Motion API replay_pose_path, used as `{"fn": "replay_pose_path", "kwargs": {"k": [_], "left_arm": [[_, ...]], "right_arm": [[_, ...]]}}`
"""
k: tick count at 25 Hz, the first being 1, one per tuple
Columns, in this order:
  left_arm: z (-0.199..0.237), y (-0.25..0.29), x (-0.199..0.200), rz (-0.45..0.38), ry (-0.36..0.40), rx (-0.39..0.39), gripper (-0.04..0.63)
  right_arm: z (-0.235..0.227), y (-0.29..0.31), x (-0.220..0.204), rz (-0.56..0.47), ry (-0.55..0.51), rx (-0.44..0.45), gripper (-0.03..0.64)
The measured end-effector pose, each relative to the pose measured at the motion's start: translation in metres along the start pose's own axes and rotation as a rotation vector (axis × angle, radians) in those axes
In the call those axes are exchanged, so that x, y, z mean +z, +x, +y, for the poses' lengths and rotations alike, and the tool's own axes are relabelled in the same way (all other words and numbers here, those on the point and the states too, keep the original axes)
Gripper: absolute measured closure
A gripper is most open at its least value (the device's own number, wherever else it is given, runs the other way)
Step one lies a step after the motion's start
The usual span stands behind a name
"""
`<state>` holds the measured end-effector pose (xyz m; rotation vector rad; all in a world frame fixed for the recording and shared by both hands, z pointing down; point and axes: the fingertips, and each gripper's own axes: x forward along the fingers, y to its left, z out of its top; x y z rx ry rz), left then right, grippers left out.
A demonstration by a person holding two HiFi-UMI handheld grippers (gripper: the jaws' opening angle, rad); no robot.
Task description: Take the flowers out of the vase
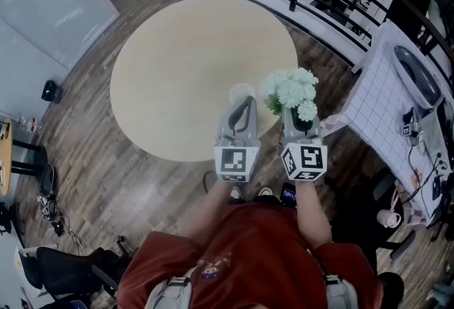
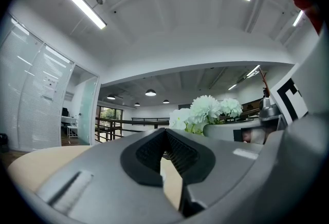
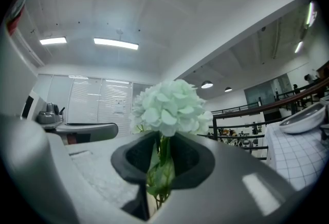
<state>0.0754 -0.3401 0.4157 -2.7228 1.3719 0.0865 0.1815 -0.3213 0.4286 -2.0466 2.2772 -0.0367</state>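
Fingers (image 3: 193, 159) of the right gripper (image 3: 160, 140) are clamped on the stems of the flowers (image 3: 167, 107); stem ends hang free, bunch is out of the vase (image 1: 242, 92) and just to its right. Vase stands on the worktop (image 1: 177, 66) near the edge. On the left gripper (image 2: 165, 136) the fingers (image 2: 185, 156) are nearly together, tips at the vase rim; can't tell if they pinch it.

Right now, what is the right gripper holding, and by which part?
The right gripper holds the flowers by their green stems, just below the blooms, with its jaws closed on them.
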Motion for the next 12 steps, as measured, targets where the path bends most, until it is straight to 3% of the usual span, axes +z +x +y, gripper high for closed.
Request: {"fn": "replay_pose_path", "kwargs": {"k": [12], "left_arm": [[0.0028,0.0004,-0.0001,0.003,0.005,-0.001,0.592]], "right_arm": [[0.0031,0.0025,0.0013,-0.005,-0.021,0.002,0.561]]}}
